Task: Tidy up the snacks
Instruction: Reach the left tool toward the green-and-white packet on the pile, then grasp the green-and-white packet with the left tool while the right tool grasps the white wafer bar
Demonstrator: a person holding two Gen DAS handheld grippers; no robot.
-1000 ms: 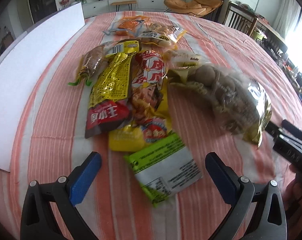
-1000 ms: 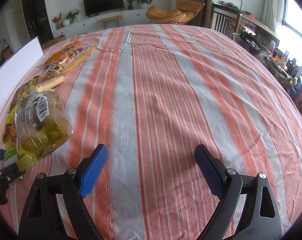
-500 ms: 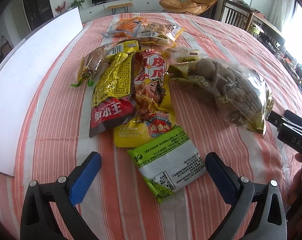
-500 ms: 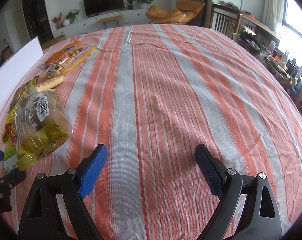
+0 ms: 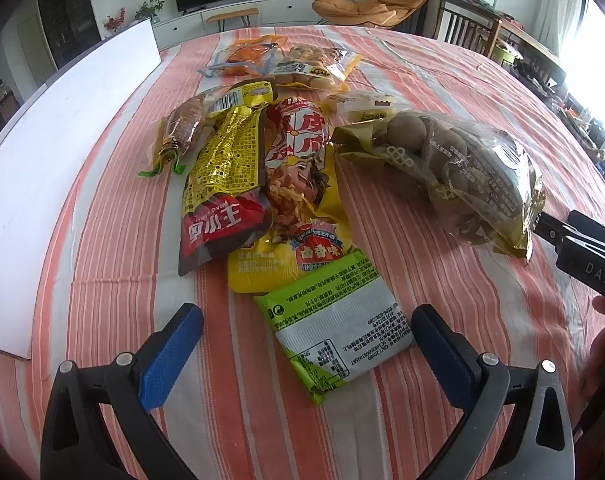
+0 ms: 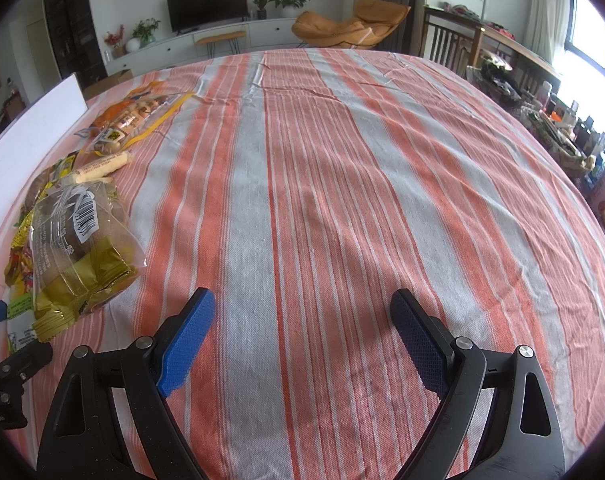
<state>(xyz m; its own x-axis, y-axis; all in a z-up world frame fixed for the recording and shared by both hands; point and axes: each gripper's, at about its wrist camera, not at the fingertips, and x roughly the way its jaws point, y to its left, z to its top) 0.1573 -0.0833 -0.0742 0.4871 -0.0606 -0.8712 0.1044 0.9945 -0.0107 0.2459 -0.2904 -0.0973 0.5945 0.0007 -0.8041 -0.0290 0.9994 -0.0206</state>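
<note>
A pile of snack packets lies on the striped cloth. My left gripper (image 5: 302,324) is open, its blue pads on either side of a green and white packet (image 5: 336,322). Behind it lie a yellow packet with a cartoon face (image 5: 298,196), a yellow and red packet (image 5: 224,184), a brown sausage packet (image 5: 180,132) and two orange packets (image 5: 286,62). A clear bag of brown balls (image 5: 454,168) lies at the right; it also shows in the right wrist view (image 6: 76,248). My right gripper (image 6: 302,332) is open and empty over bare cloth.
A white board (image 5: 54,144) lies along the table's left side. The striped tablecloth (image 6: 362,160) covers the wide table to the right of the pile. Chairs and cluttered shelves (image 6: 542,92) stand beyond the far right edge.
My left gripper has moved forward, so the green and white packet now sits between its pads. The right gripper has stayed still.
</note>
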